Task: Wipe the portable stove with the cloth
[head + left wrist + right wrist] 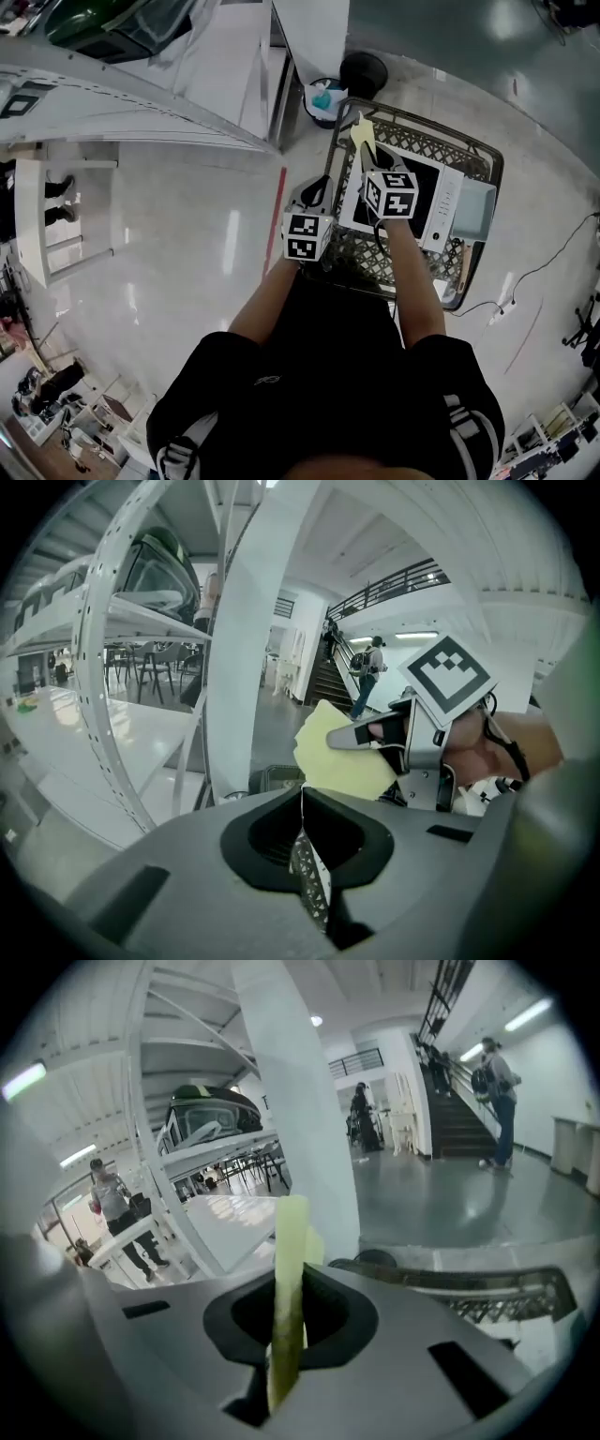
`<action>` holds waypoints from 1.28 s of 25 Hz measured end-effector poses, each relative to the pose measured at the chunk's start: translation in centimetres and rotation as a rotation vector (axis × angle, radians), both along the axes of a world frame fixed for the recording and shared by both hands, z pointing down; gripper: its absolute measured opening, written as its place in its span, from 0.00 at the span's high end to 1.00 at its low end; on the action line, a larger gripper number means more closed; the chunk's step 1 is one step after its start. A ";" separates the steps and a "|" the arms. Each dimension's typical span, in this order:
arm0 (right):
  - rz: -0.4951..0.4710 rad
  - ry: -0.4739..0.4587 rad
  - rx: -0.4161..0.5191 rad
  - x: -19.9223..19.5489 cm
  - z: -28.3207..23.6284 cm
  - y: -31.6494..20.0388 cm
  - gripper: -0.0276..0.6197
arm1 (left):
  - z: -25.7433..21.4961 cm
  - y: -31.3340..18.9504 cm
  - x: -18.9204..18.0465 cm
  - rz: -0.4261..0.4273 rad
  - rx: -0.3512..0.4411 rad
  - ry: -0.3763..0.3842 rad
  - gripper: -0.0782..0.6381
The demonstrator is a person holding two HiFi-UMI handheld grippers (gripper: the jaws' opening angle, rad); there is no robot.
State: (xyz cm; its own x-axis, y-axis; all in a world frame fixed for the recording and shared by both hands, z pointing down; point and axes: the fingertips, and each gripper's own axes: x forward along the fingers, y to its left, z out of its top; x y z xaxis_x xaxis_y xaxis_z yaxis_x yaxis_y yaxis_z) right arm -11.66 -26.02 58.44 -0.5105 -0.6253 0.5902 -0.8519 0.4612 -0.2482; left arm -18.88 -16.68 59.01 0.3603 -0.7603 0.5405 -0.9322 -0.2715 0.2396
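Observation:
The portable stove (422, 202), white with a black top, lies in a wire basket (469, 150) on the floor. My right gripper (367, 159) is raised over the stove's left end, shut on a yellow cloth (362, 139) that sticks up edge-on between its jaws (289, 1288). In the left gripper view the cloth (337, 752) hangs from the right gripper (361, 735), in the air. My left gripper (321, 187) hovers at the basket's left rim; its pads (309, 874) are pressed together with nothing between them.
A black round bin (364, 73) and a small bin with blue contents (323, 98) stand beyond the basket. White shelving (141, 84) fills the upper left. A pale grey box (473, 211) lies at the stove's right end. Cables (506, 300) run over the floor at right.

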 end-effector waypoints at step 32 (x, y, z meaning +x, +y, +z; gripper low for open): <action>0.107 0.356 -0.035 9.9 9.1 -0.4 0.94 | 5.1 -2.6 7.0 0.243 -0.093 0.019 0.86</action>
State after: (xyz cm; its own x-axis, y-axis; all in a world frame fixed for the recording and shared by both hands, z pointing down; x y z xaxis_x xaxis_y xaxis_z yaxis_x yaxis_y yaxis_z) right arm -1.72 -26.40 67.58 -0.2028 -0.6402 0.7409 -0.9305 0.3616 0.0578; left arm -11.92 -19.30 64.07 0.5369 -0.5977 0.5954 -0.8375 -0.4625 0.2911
